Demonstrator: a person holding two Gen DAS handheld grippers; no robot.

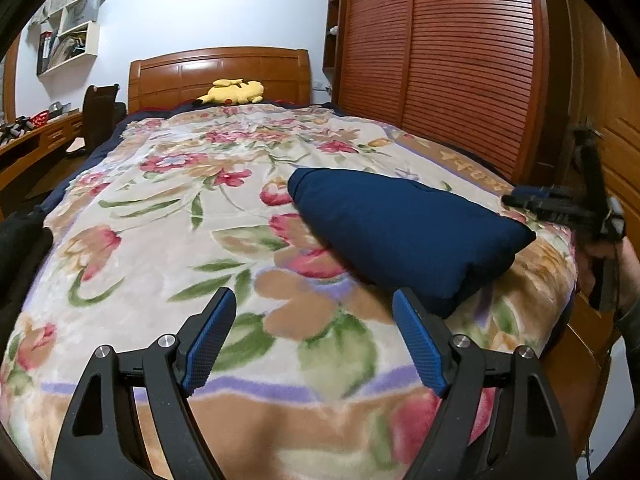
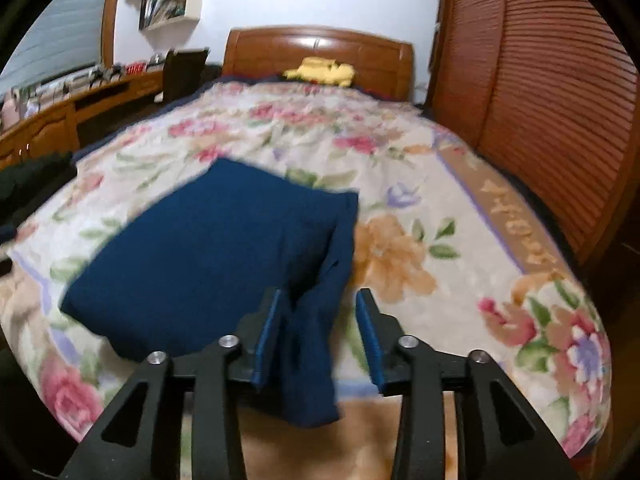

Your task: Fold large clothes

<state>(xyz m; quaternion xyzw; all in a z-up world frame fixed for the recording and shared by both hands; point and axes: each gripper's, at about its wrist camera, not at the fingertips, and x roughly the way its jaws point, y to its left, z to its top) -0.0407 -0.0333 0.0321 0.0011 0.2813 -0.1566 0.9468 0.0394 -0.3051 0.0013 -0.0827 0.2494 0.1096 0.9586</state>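
A dark blue garment [image 1: 400, 232] lies folded into a thick pad on the floral blanket [image 1: 160, 240], toward the bed's near right part. My left gripper [image 1: 313, 294] hovers open just in front of its near left corner, with nothing between the fingers. In the right wrist view the garment [image 2: 208, 248] has a loose strip trailing from its near right corner toward me. That strip runs between the fingers of my right gripper [image 2: 319, 292], whose jaws stand apart; it brushes the left pad and is clear of the right one. The right gripper [image 1: 520, 198] also shows blurred at the bed's right edge.
A yellow plush toy [image 1: 236, 92] rests against the wooden headboard [image 1: 220, 68]. A slatted wooden wardrobe [image 1: 440, 60] runs close along the bed's right side. To the left stand a desk [image 1: 36, 136] and a dark chair [image 1: 100, 116]. Dark cloth [image 1: 20, 256] lies at the bed's left edge.
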